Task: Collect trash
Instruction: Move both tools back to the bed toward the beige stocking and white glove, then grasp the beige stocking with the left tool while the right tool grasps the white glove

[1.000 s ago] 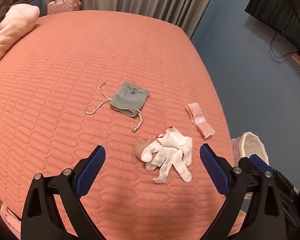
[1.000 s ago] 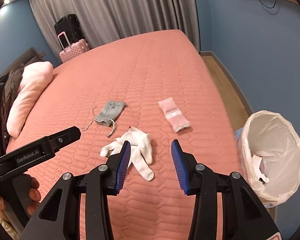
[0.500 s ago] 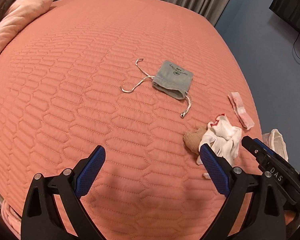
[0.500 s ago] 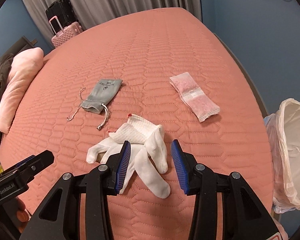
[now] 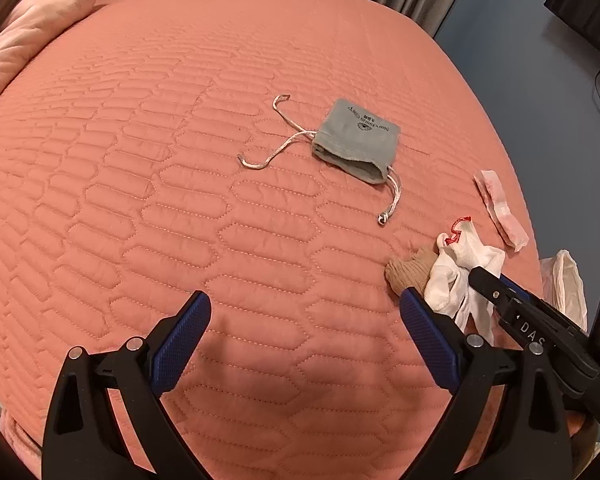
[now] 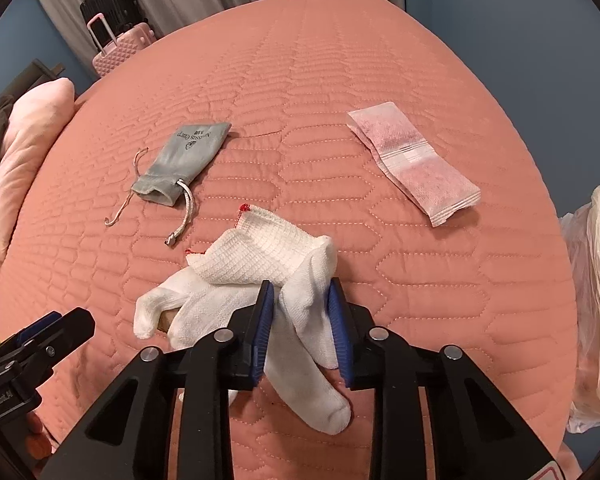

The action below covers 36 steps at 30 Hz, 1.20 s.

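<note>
**A:** Two gloves (image 6: 260, 276), white knit, lie in a heap on the bed (image 6: 340, 80), and the right gripper (image 6: 302, 332) has them. Its jaws have just been closing, and now the blue pads pinch a fold of the upper glove near its fingers.

**B:** Is the grip good enough to lift?

**A:** I'd judge it thin. Only one layer looks caught, so the lower glove may stay behind. Best to raise it slowly and watch whether both come.

**B:** And the left gripper (image 5: 304, 340)?

**A:** Its jaws are spread wide over bare quilt, holding nothing, just beside the heap. It could nip the second glove if that one drops.

**B:** Where does it all go?

**A:** Into the bag (image 6: 592, 300), I'd say, a white liner off the bed's edge on the right. Carry the gloves clear over its rim before letting go, since limp knit can snag on the plastic.

**B:** Anything else left?

**A:** A pink sachet (image 6: 412, 160) nearer the bag, and a grey pouch (image 6: 184, 160) with loose drawstrings, both apart from the gloves. A brownish lump (image 5: 410, 272) sits under the heap; what it is, I cannot tell.
</note>
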{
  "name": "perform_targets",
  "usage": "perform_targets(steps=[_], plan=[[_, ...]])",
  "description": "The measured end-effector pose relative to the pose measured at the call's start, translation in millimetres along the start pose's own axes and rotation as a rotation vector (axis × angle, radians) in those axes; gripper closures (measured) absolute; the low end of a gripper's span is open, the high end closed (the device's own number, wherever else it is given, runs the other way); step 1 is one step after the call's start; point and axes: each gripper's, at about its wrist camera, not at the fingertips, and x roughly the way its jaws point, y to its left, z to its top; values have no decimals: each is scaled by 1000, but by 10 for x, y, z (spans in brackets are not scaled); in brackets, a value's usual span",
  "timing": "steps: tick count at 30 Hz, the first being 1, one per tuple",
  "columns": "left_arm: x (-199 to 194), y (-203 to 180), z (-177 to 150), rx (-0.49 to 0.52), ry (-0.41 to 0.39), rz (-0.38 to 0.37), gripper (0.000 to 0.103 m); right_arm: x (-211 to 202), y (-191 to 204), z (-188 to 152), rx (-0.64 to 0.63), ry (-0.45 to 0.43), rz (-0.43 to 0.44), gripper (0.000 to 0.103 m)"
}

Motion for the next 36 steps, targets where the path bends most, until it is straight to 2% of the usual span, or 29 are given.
perform_targets(steps=[2, 4, 9, 15, 19, 26, 28, 29, 31, 33, 36], plan=[[10, -21, 0, 5, 2, -1, 12, -18, -41, -7, 11, 0, 7, 93], [23, -56, 1, 11, 5, -1, 12, -80, -83, -30, 17, -10, 9, 94], [52, -125, -14, 18, 13, -11, 12, -336, -317, -146, 83, -45, 22, 95], [111, -284, -38, 24, 27, -40, 12, -572, -602, -355, 117, -58, -12, 95], [196, -469, -42, 35, 44, -64, 12, -613, -718, -483, 138, -47, -12, 95], [375, -728, 14, 67, 56, -54, 13, -553, -712, -623, 137, -10, -6, 95], [406, -755, 14, 79, 62, -55, 20, -539, -711, -633, 141, -5, 0, 95], [431, -763, 13, 80, 72, -54, 29, -540, -712, -629, 141, -4, 3, 95], [490, -776, 6, 69, 100, -83, 38, -551, -700, -613, 140, -7, 11, 95], [502, -791, 1, 51, 113, -118, 53, -569, -678, -597, 137, -13, 16, 95], [457, -860, -16, 53, 107, -120, 63, -635, -656, -563, 132, -33, 20, 95]])
